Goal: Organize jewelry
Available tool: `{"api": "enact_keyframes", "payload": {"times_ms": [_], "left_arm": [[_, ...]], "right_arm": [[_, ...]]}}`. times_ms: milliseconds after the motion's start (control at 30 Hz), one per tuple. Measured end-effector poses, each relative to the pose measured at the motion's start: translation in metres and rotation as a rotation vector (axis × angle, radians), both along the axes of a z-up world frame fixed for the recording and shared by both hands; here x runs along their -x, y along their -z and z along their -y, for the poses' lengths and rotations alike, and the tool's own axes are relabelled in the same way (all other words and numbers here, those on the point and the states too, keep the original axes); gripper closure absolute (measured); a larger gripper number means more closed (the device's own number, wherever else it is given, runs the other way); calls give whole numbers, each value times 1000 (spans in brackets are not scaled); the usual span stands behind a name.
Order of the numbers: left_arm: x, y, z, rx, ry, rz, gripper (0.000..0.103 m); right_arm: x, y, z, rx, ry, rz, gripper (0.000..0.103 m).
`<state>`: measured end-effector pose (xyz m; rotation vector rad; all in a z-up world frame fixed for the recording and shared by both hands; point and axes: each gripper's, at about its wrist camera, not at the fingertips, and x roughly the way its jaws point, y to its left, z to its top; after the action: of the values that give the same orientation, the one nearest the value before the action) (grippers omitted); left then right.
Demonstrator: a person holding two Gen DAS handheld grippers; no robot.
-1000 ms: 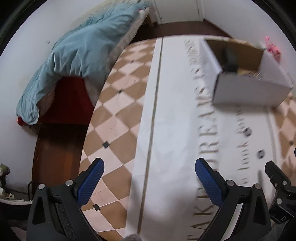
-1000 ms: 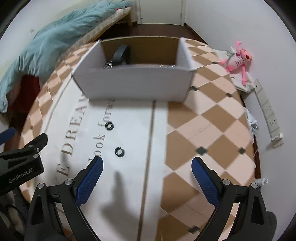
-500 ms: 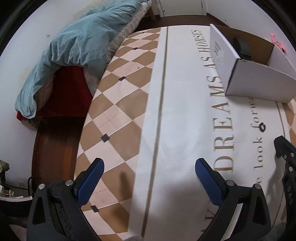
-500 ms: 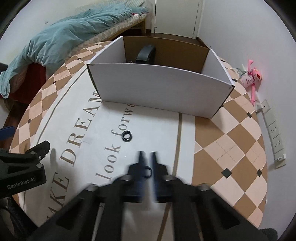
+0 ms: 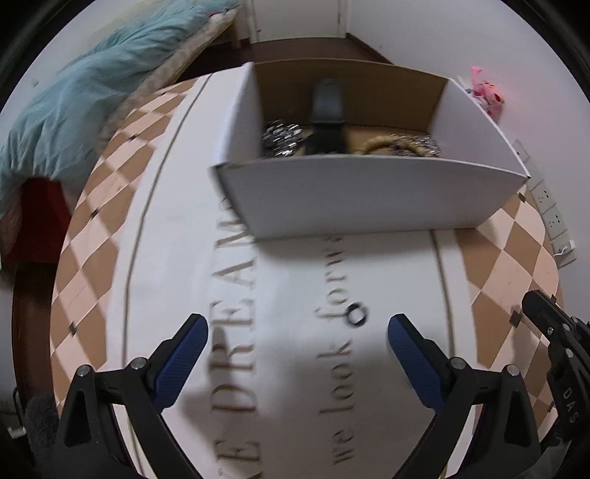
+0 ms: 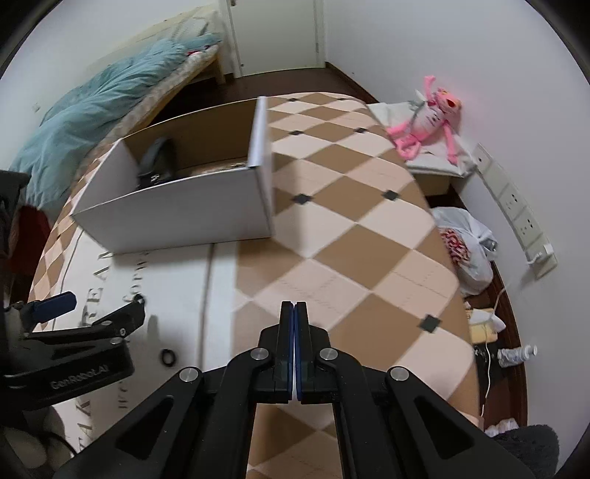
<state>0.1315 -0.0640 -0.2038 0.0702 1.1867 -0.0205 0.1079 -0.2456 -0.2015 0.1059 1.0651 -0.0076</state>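
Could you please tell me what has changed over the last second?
The right hand-held gripper closed on one of the two rings and lifted away rightward; that ring is hidden now. The left hand-held gripper, open, swung toward the remaining ring. The box stayed put.

You are working in a home bedroom. A bed (image 6: 177, 84) with a rumpled teal duvet (image 6: 110, 95) stands along the wall near a white door (image 6: 276, 33). A pink plush toy (image 6: 429, 118) lies by the wall sockets (image 6: 516, 210), and a checked mat (image 6: 350, 239) covers the dark wood floor (image 6: 295, 81).
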Motion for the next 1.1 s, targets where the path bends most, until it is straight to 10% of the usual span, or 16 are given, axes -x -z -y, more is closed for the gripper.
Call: {"api": "enact_keyframes", "payload": {"times_ms": [200,267,500,633,967,1100], "left_arm": [[-4,-3,6,37,40,33,84],[-3,-3,5,42,44,33,93],[14,-13,-34,62,1,37,95],[32,-14,-63,41,-37,22,95],[53,-10,-103,28,-115,3,95],[53,-11,-98,34,-101,9,95]], "right_arm": [[-3,1,8,-17,14,-15,103],[-5,3,9,-29,21,-28,103],[-3,3,-3,-166,-12,-66,96],[1,1,-40,-159,-141,-52,53],[14,18,-103,45,-257,-35,56],[20,19,-107,86,-277,-4,90]]}}
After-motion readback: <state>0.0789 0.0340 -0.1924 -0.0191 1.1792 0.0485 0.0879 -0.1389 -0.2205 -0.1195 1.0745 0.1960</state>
